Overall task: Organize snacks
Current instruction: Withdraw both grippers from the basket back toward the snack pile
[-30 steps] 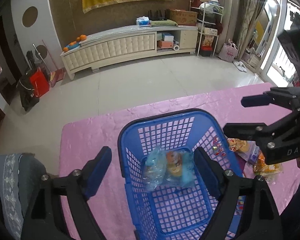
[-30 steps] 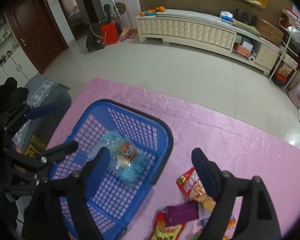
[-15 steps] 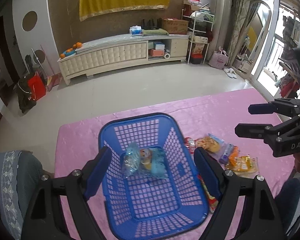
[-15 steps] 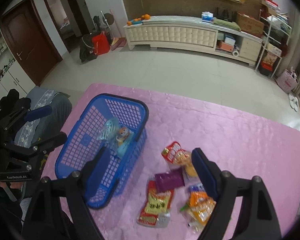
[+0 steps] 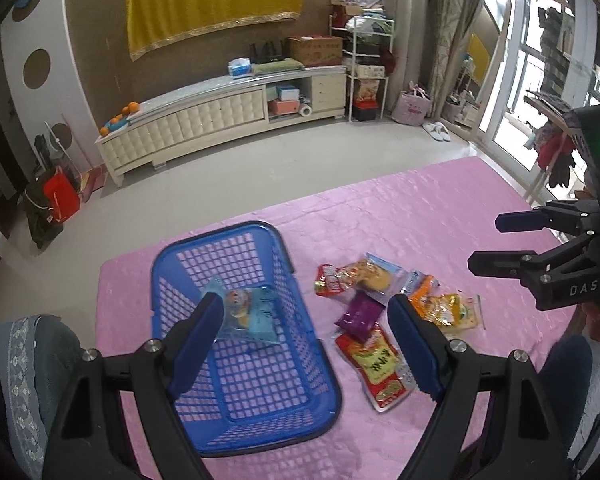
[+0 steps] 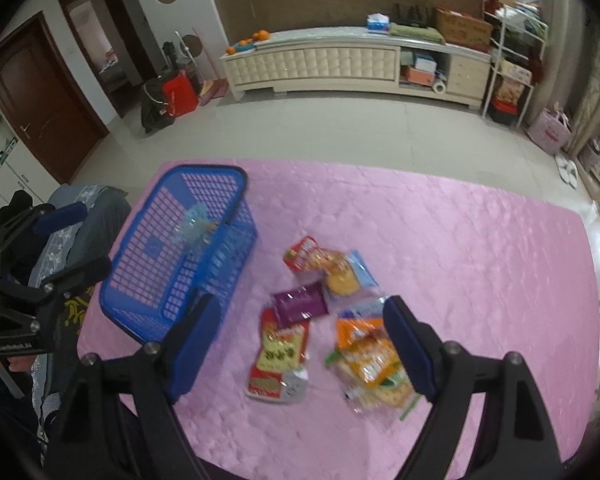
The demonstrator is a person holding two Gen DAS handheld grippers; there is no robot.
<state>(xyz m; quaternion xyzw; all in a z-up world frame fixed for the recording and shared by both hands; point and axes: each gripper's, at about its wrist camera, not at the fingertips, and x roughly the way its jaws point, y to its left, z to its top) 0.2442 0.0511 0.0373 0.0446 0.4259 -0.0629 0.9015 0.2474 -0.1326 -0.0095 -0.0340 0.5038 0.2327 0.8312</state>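
A blue plastic basket (image 5: pixel 260 408) (image 6: pixel 140 280) stands on the pink table at the left and holds one clear-blue snack bag (image 5: pixel 252 314). Several snack packs lie in a loose pile to its right: a red pack (image 5: pixel 380 364) (image 6: pixel 280 356), a purple pack (image 5: pixel 358 316) (image 6: pixel 300 300), a cookie pack (image 5: pixel 364 276) (image 6: pixel 340 276) and an orange pack (image 5: pixel 440 308) (image 6: pixel 372 364). My left gripper (image 5: pixel 306 348) is open and empty, high above the basket's right edge. My right gripper (image 6: pixel 300 348) is open and empty, high above the pile; it also shows at the right of the left wrist view (image 5: pixel 512 244).
The pink tablecloth (image 6: pixel 460 248) covers the table, with its far edge toward a tiled floor. A grey-covered chair (image 5: pixel 28 360) sits at the table's left side. A long white cabinet (image 5: pixel 220 116) stands by the far wall.
Both grippers have pulled back and up from the basket, so more of the table and the snack pile shows. The snack bag stays in the basket.
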